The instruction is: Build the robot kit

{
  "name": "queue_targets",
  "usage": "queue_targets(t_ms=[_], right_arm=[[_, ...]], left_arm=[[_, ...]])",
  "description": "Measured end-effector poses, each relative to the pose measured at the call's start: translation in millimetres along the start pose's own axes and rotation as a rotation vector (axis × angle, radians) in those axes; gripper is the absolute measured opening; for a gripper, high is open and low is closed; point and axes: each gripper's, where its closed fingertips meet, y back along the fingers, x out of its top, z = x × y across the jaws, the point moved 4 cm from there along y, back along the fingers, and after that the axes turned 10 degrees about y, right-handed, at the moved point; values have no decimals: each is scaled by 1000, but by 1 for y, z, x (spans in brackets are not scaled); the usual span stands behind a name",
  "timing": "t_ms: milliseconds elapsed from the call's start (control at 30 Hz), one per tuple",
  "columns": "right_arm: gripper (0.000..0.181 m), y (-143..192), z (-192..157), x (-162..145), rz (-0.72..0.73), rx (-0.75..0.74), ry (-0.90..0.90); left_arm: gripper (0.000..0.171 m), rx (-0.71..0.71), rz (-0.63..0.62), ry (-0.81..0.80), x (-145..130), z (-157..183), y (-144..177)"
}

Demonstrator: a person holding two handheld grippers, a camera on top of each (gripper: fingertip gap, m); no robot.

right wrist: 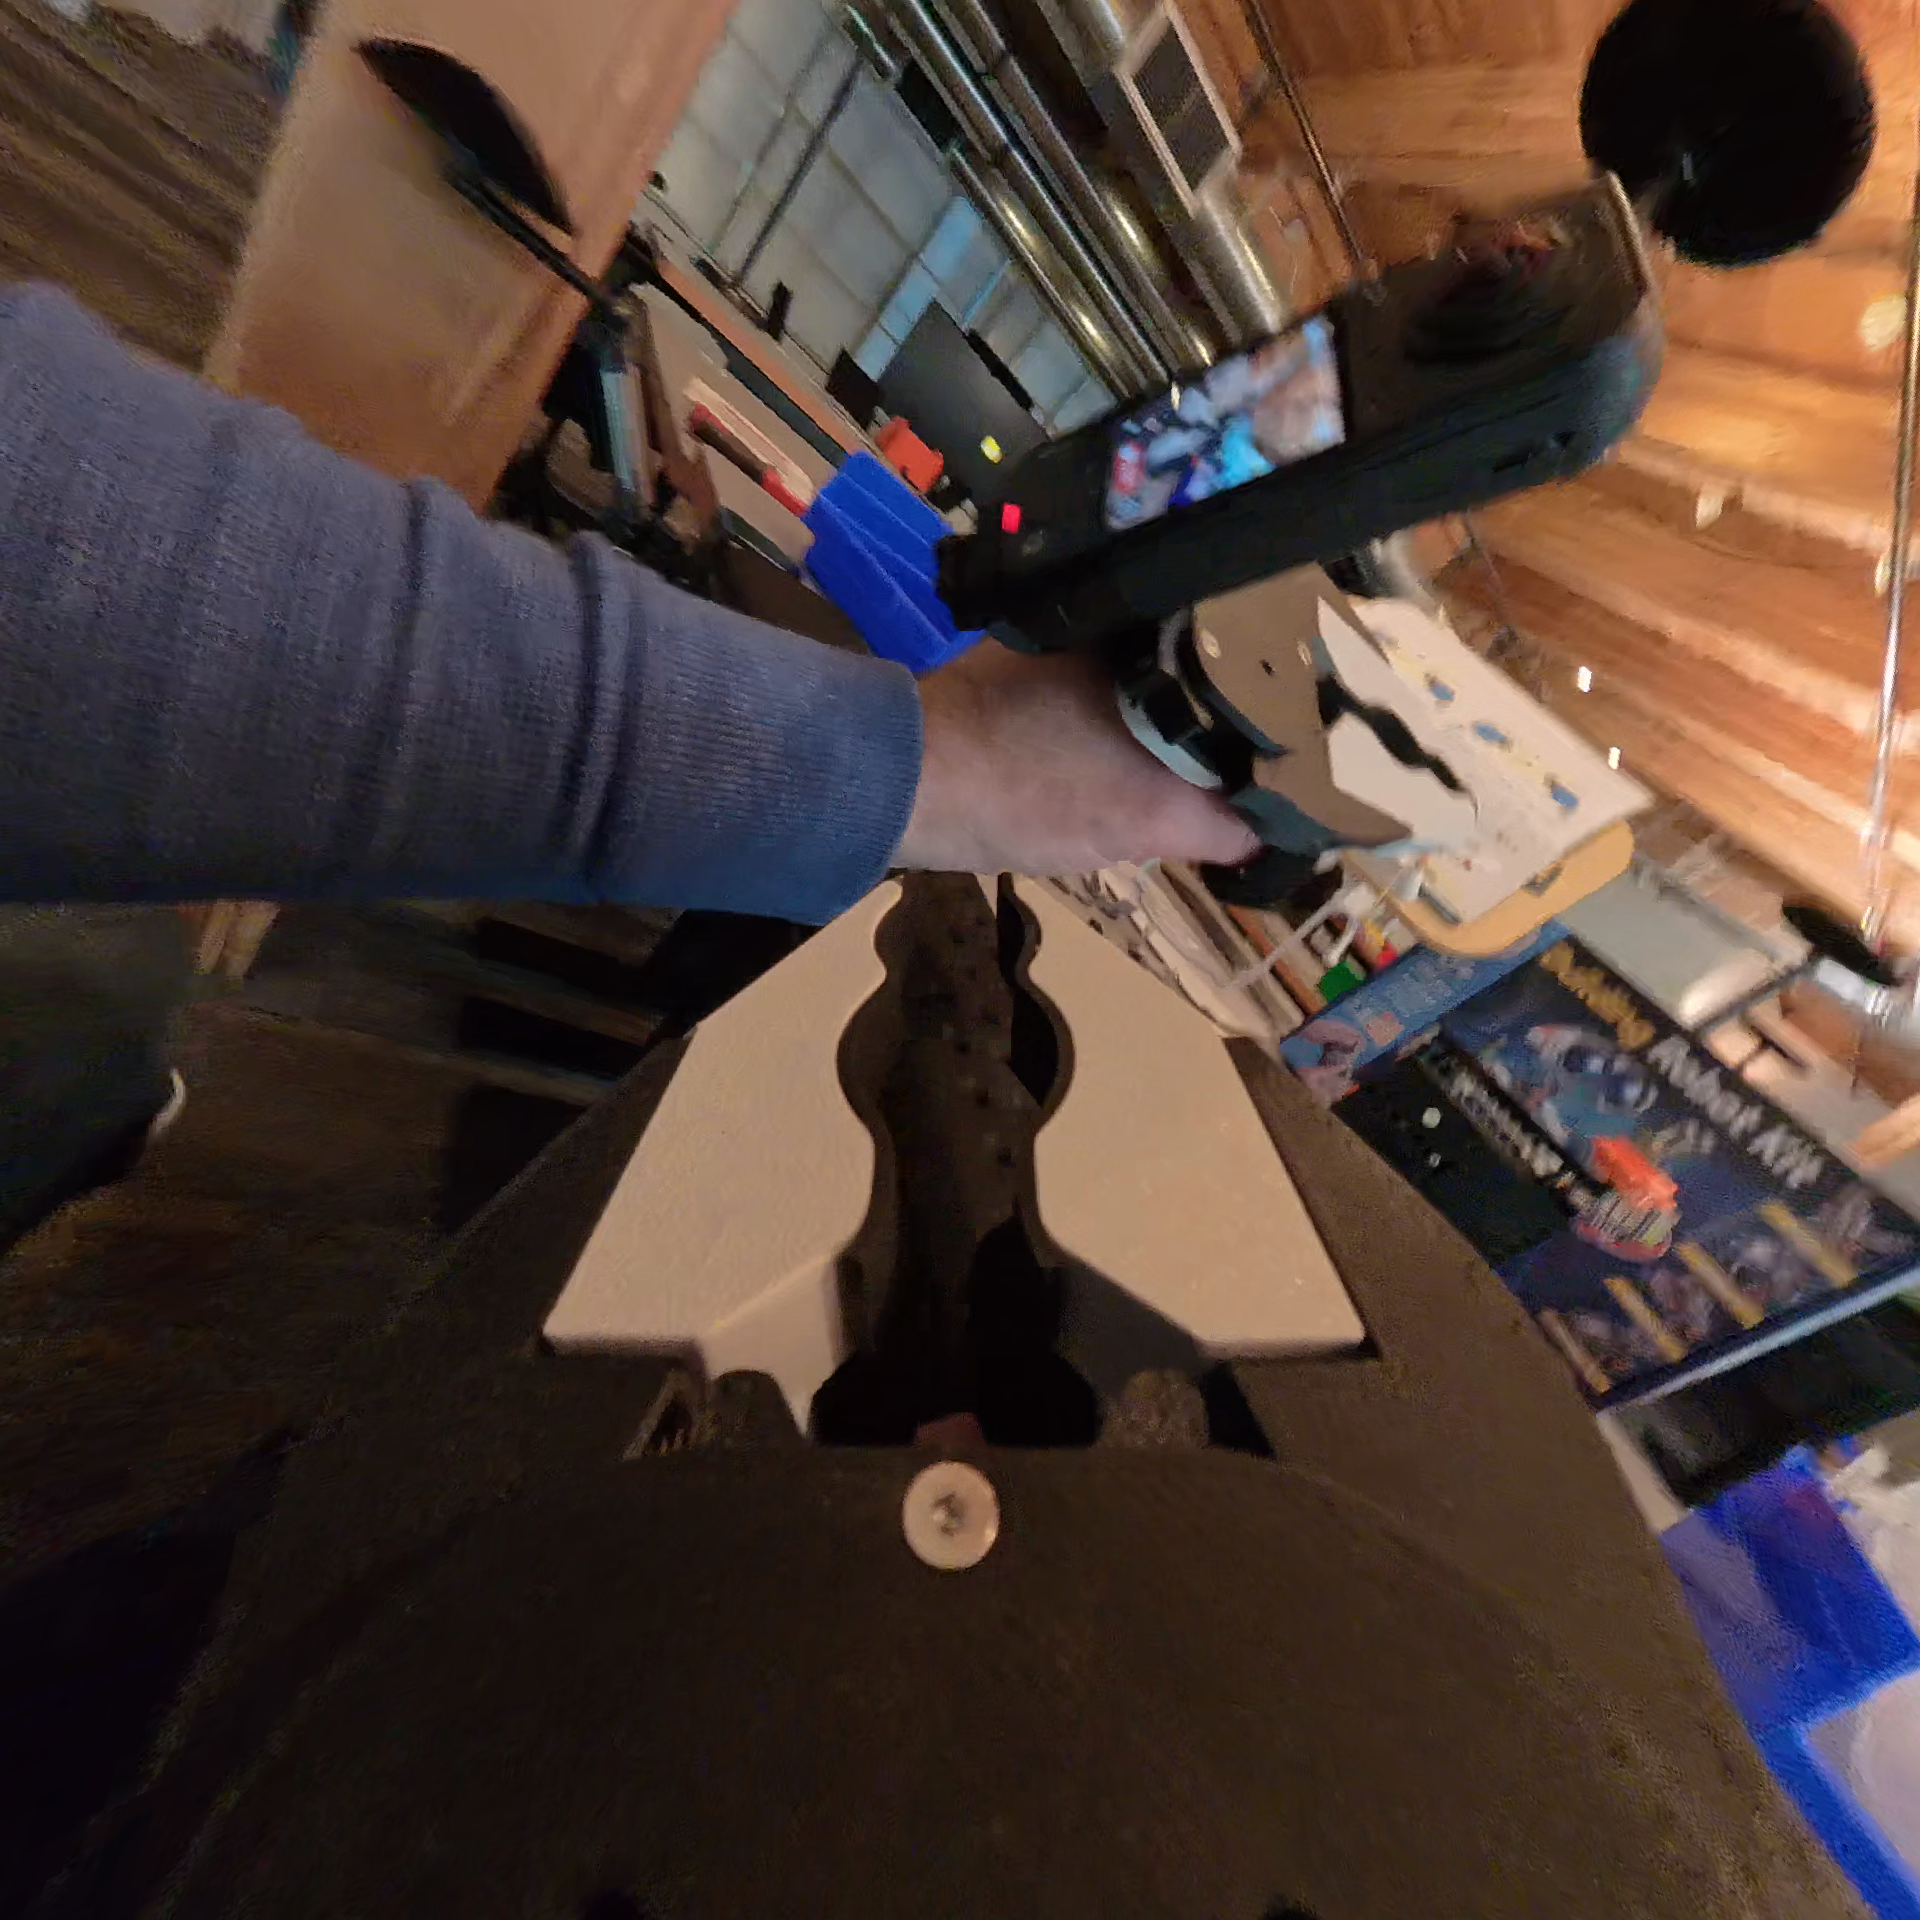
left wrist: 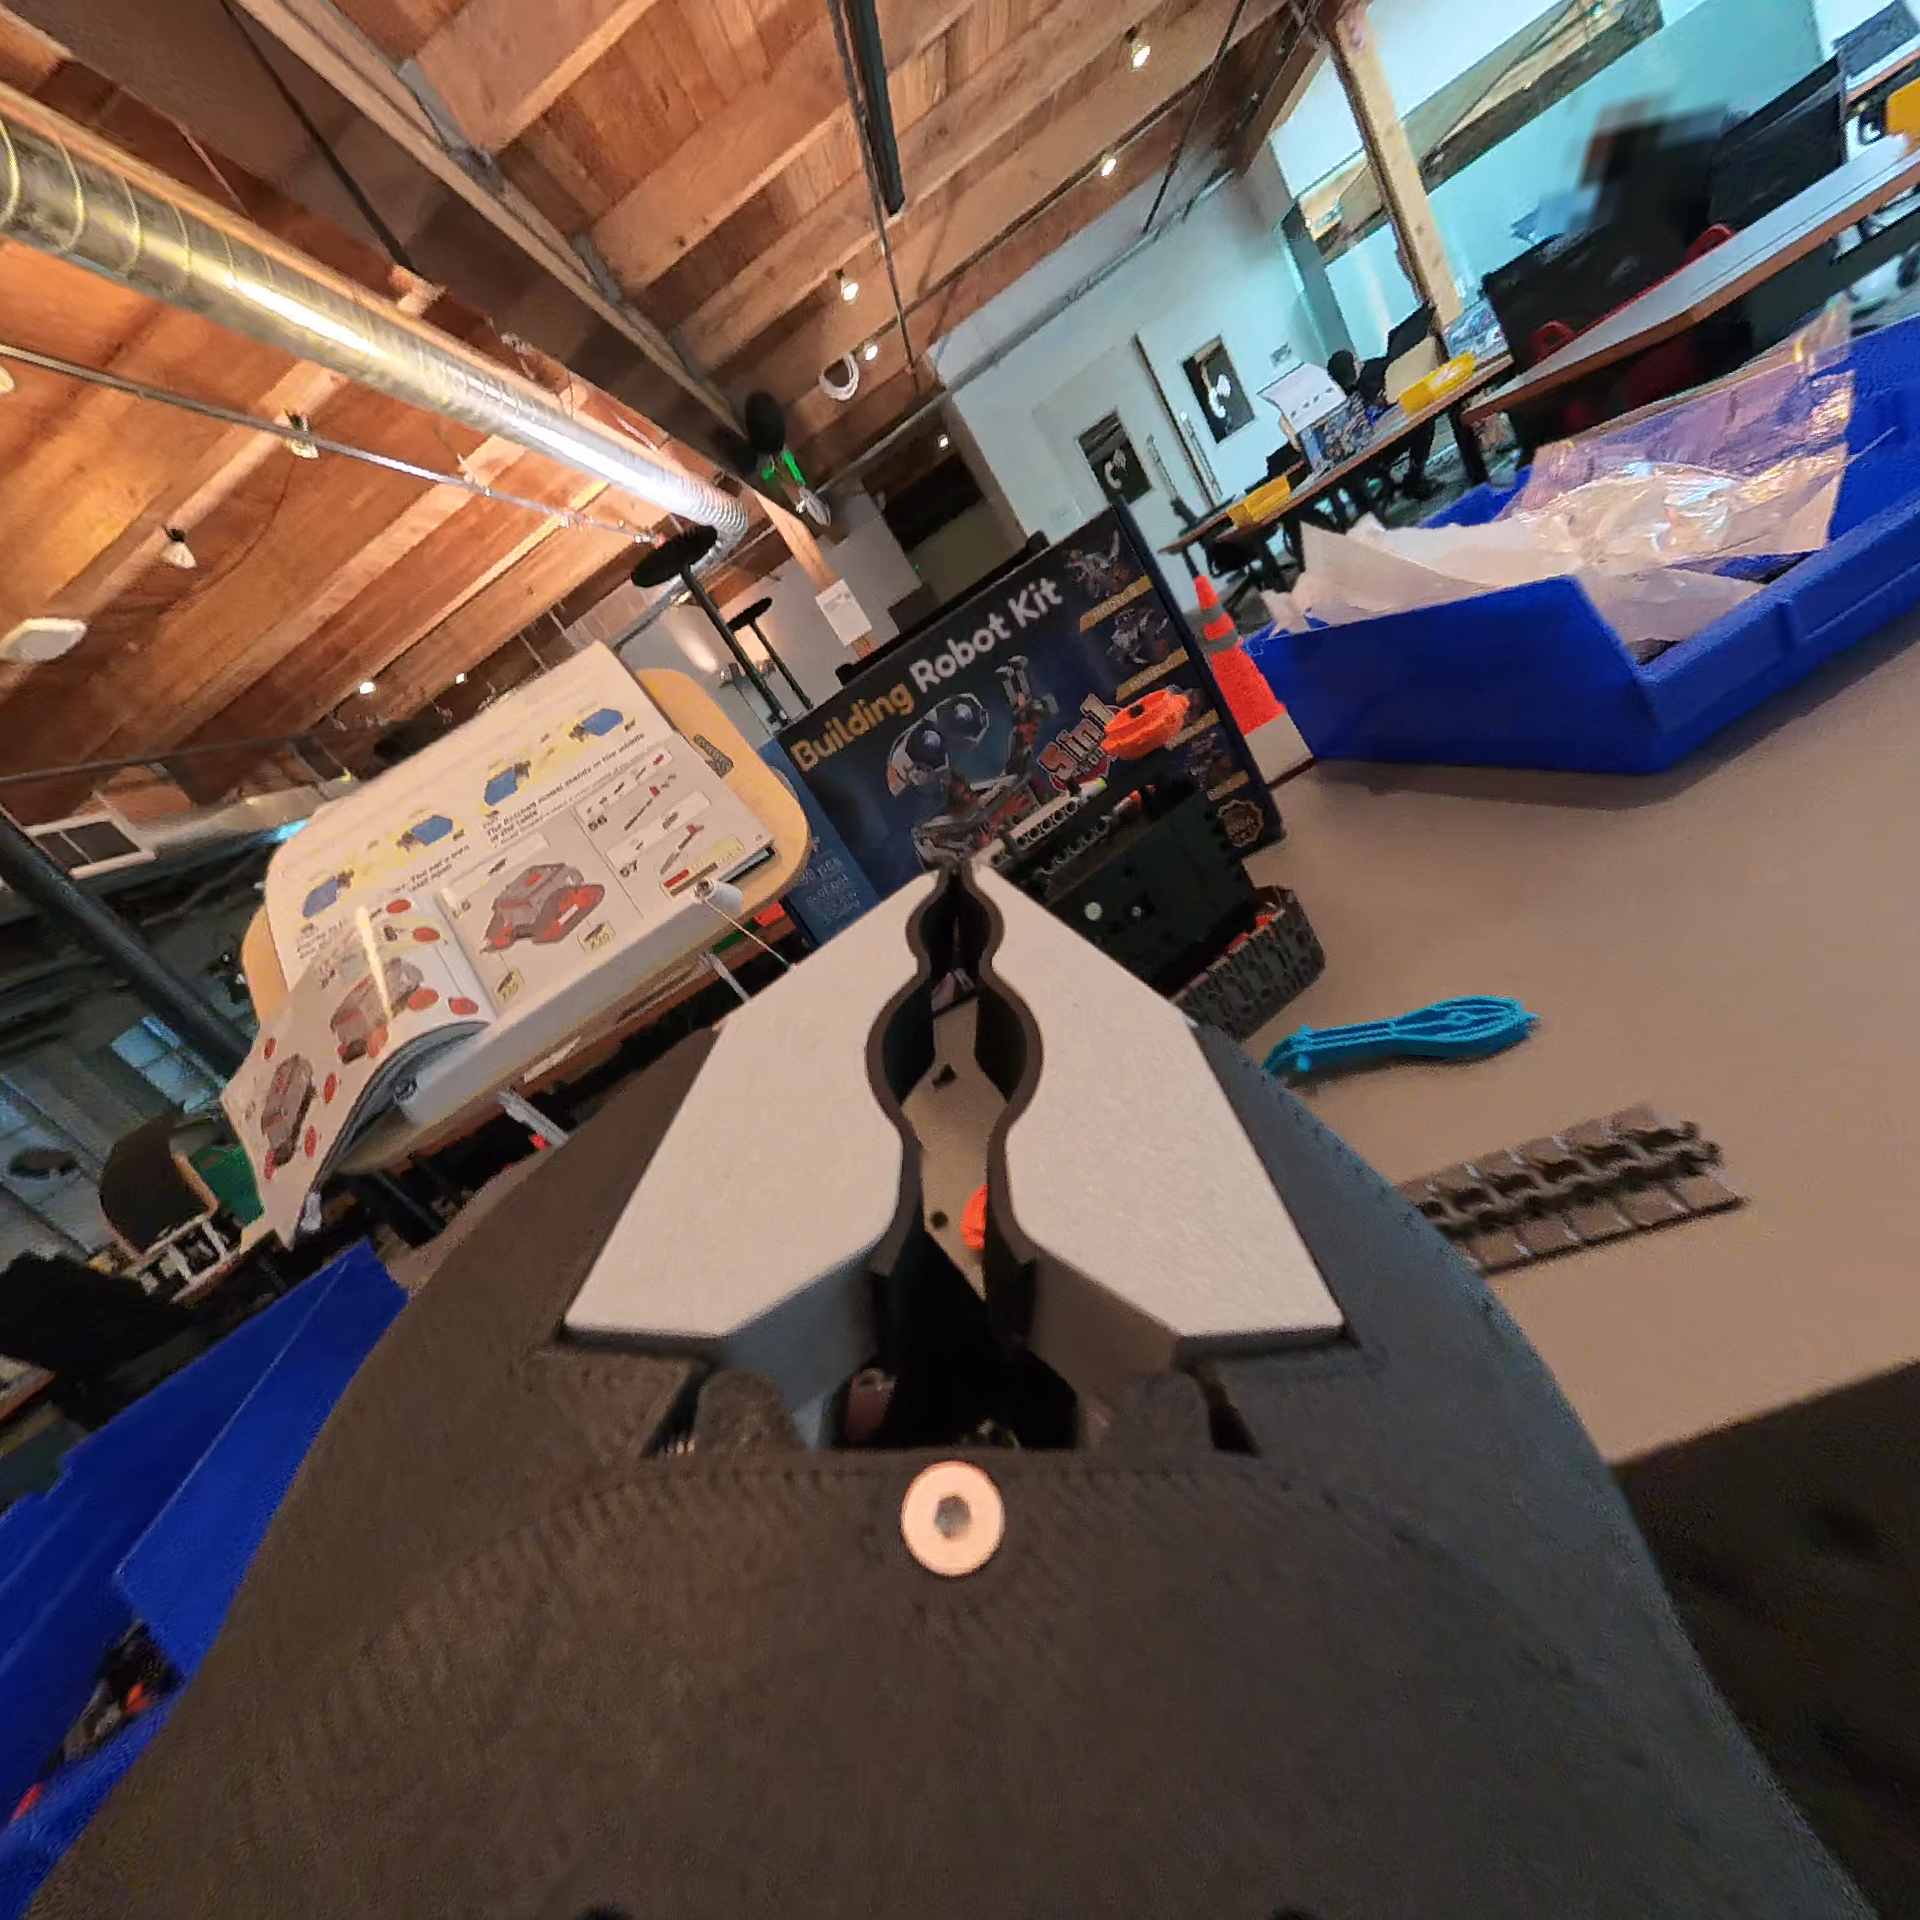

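Hovering above the grey table [left wrist: 1621, 935], the left gripper [left wrist: 961, 883] has its fingertips nearly touching and nothing between them. Just beyond the tips sits a black brick-built model [left wrist: 1153, 883] in front of a dark kit box [left wrist: 997, 717]; a teal plastic tool [left wrist: 1403, 1034] and a strip of dark track links [left wrist: 1569, 1184] lie to its right, an open instruction booklet [left wrist: 488, 883] to its left. The right gripper [right wrist: 992, 894] (view tilted and blurred) shows a narrow gap at the tips; whether the dark pegged surface in that gap is gripped, I cannot tell. Ahead of it a person's hand [right wrist: 1039, 769] holds the other gripper.
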Motion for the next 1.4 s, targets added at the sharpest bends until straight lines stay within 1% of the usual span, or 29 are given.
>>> queue_targets(t_ms=[33,67,133,200,300,367,400,467,500,567,667,800,900,1000,1100,1200,1300,1400], right_arm=[[10,12,-7,6,26,24,28],[10,23,-17,12,61,86,17],[11,47,-38,22,122,252,-73],[12,73,-64,25,171,406,-99],[12,116,-93,17,201,577,-55],[12,148,-105,6,217,651,-30],[11,165,-107,-1,239,648,-2],[8,197,-111,-20,305,591,99],[7,213,-118,-34,310,618,145],[8,246,-129,-61,280,716,152],[8,297,-130,-87,282,820,143],[9,350,-112,-108,279,893,71],[10,381,-91,-128,252,903,1],[11,421,-71,-156,219,919,-42],[11,473,-45,-190,206,942,-102],[13,527,-16,-235,161,932,-171],[12,576,22,-283,91,871,-276],[10,617,66,-324,39,764,-381]], left_arm=[[0,12,-23,5,1,7,6],[0,28,-49,-12,2,15,11],[0,50,-89,-55,6,34,21],[0,65,-124,-50,12,52,30],[0,96,-152,-46,26,74,46],[0,116,-164,-55,41,87,58],[0,117,-166,-62,52,94,63],[0,113,-150,-95,83,111,74],[0,103,-137,-116,102,122,79],[0,93,-108,-173,141,147,89],[0,103,-92,-260,190,183,107],[0,106,-110,-314,242,233,127],[0,68,-144,-361,272,275,124],[0,48,-192,-426,292,319,107],[0,38,-247,-484,305,363,82],[0,45,-295,-513,316,404,59],[1,45,-340,-520,328,446,41],[2,29,-332,-482,343,498,29]])
